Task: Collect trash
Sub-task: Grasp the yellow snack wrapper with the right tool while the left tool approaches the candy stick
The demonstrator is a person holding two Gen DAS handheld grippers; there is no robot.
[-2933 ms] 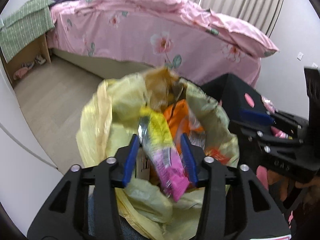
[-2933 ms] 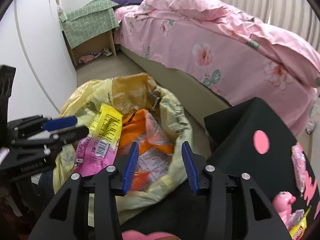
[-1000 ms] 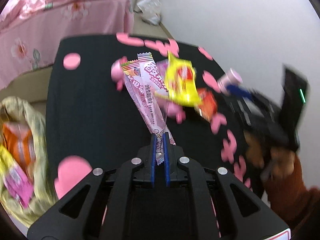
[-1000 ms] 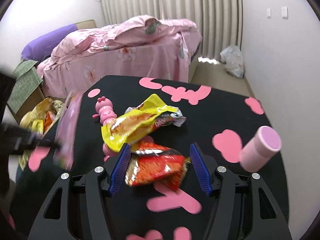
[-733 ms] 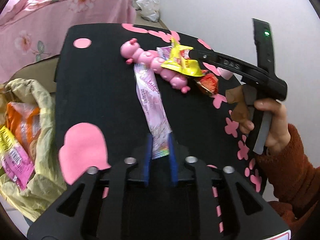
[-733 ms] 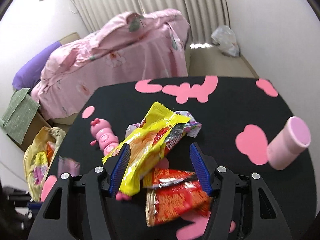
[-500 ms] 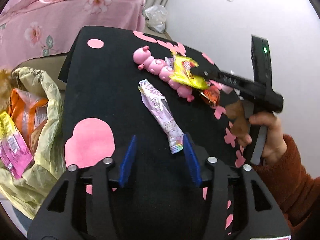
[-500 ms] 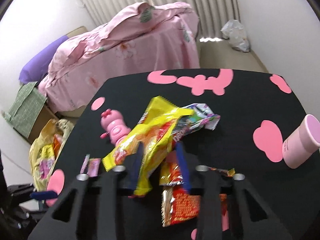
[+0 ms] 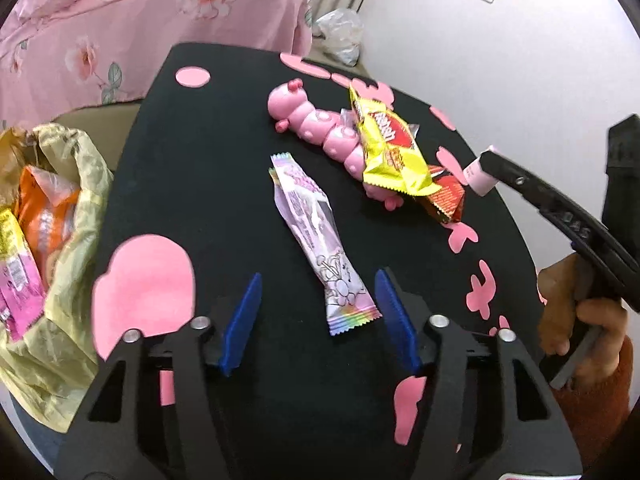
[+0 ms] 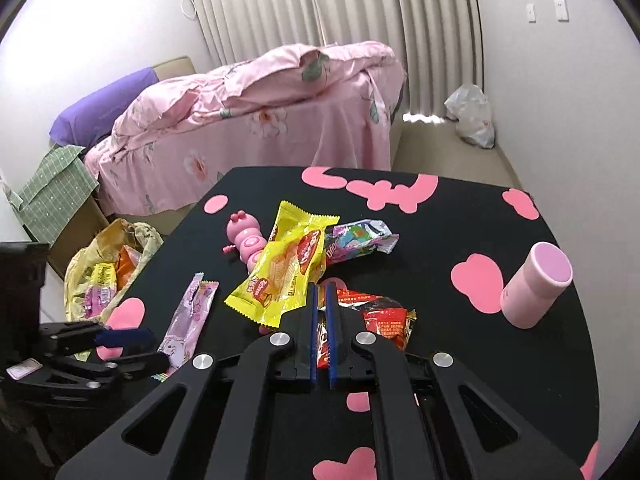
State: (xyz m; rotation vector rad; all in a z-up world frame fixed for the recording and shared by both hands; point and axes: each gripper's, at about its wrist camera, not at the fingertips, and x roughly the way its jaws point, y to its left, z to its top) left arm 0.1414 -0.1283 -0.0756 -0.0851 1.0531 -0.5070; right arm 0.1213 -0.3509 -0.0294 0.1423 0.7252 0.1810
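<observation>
The red snack wrapper [image 10: 386, 320] lies on the black table [image 10: 460, 216], partly under the yellow snack wrapper [image 10: 288, 268]. The right gripper [image 10: 320, 292] is pinched nearly fully together on the red wrapper's near edge, a strip of the wrapper showing between the 2 blue pads [image 10: 312, 332]. Its jaws have just been closing.

The pink-and-white candy wrapper [image 9: 316, 236] lies flat on the table, lengthwise between the 2 blue pads [image 9: 240, 320] of the left gripper [image 9: 318, 284]. The left jaws stand about half apart and have just been opening. Neither pad touches the wrapper.

A crumpled multicolour wrapper [image 10: 360, 240] lies just beyond the yellow one. A pink caterpillar toy [image 9: 320, 136] lies partly under the yellow wrapper. A pink cylindrical cup [image 10: 536, 284] lies tilted near the table's right edge.

The yellow trash bag [image 9: 68, 280] hangs open beside the table's left edge and holds orange and pink packets. A hand [image 9: 576, 312] in an orange sleeve grips the right tool's handle. A pink bed [image 10: 260, 120] stands behind the table.
</observation>
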